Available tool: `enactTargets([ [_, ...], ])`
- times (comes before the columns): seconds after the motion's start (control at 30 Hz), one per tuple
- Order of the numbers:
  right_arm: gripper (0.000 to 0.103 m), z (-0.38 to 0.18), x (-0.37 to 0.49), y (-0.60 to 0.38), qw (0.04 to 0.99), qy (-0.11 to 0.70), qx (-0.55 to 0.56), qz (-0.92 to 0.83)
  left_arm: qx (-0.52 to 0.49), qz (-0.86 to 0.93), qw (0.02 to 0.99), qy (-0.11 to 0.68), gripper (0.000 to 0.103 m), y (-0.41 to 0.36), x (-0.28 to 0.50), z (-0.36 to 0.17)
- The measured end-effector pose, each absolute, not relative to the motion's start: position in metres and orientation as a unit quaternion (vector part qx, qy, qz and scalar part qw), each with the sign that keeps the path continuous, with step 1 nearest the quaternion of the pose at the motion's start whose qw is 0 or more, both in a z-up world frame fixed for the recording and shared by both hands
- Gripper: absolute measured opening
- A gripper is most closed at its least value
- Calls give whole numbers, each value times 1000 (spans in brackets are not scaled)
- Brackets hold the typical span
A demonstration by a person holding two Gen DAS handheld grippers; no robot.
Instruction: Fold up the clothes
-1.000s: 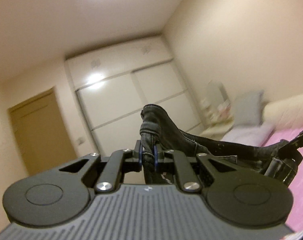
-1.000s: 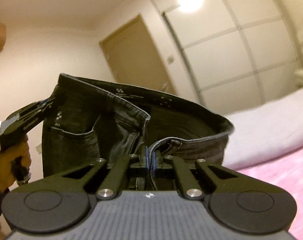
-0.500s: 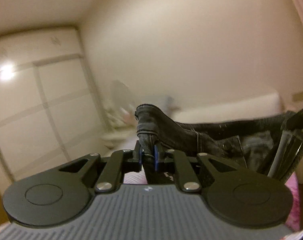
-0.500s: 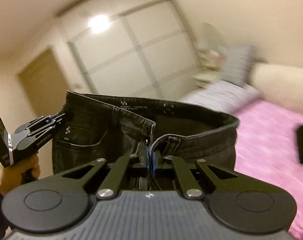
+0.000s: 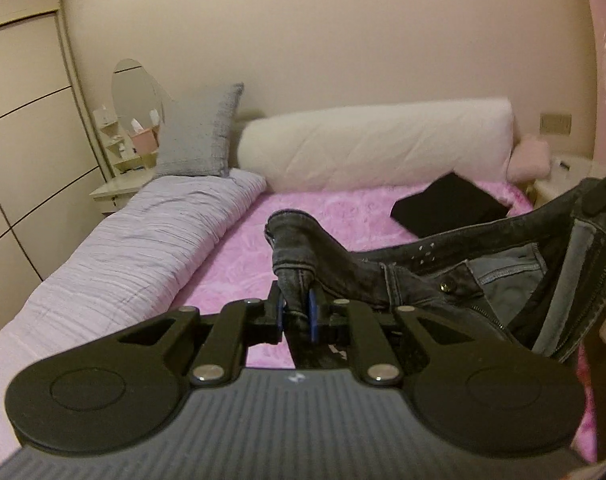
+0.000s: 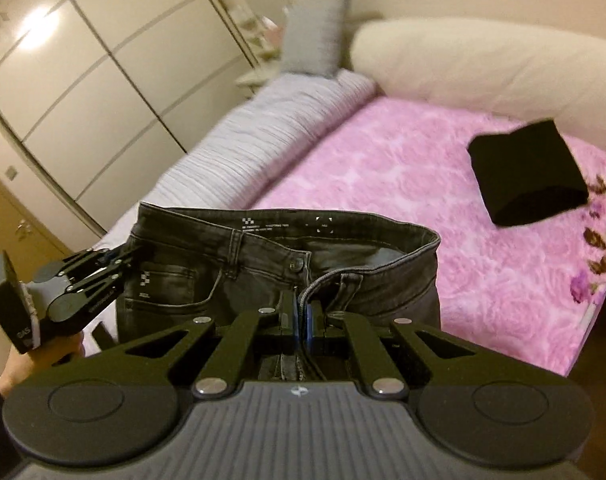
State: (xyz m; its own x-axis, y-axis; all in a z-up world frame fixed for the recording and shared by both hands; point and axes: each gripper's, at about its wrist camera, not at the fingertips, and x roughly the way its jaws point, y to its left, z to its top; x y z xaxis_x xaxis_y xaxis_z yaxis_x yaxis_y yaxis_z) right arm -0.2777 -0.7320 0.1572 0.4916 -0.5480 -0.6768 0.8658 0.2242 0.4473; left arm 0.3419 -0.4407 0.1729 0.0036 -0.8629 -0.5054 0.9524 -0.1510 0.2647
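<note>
A pair of dark grey jeans (image 6: 263,256) hangs in the air above the pink bed, held by its waistband. My left gripper (image 5: 297,312) is shut on one end of the waistband (image 5: 299,256). My right gripper (image 6: 302,322) is shut on the waistband beside the open fly and button (image 6: 294,265). In the right wrist view the left gripper (image 6: 115,258) shows at the far left, held by a hand, pinching the band's left end. The legs hang out of sight below.
The pink flowered bedspread (image 6: 403,168) covers the bed, with a folded black garment (image 6: 527,172) lying at its right. A lilac quilt roll (image 5: 143,240), a grey cushion (image 5: 201,132) and a long cream bolster (image 5: 375,144) line the bed's edges. White wardrobe doors (image 6: 83,92) stand left.
Both grippers have swung right and tipped down with the jeans: the views went from ceiling, door and wardrobe to the bed. Both grips on the waistband are unchanged.
</note>
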Motion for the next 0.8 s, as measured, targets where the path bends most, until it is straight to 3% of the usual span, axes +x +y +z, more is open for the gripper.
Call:
enactTargets([
  [0.2,9,64,-264,-865,751,236,454,-416,339,-663,657,116,14,-566,376,98],
  [0.33,39,2,-256,-953,744,265,480,-381,361,-611,677,193,20,-627,397,28],
  [0.37,45,-14,-253,-975,742,272,487,-372,364,-600,683,203,20,-632,400,18],
  [0.43,47,-33,-255,-1004,753,278,482,-352,365,-580,694,221,23,-634,406,5],
  [0.5,49,-48,-258,-1027,767,286,468,-334,361,-566,703,236,32,-629,412,-2],
  [0.6,57,-69,-261,-1045,779,328,431,-315,349,-569,695,268,34,-603,403,-16],
  [0.8,57,-111,-243,-1054,799,407,370,-245,325,-573,676,330,34,-553,386,-43],
])
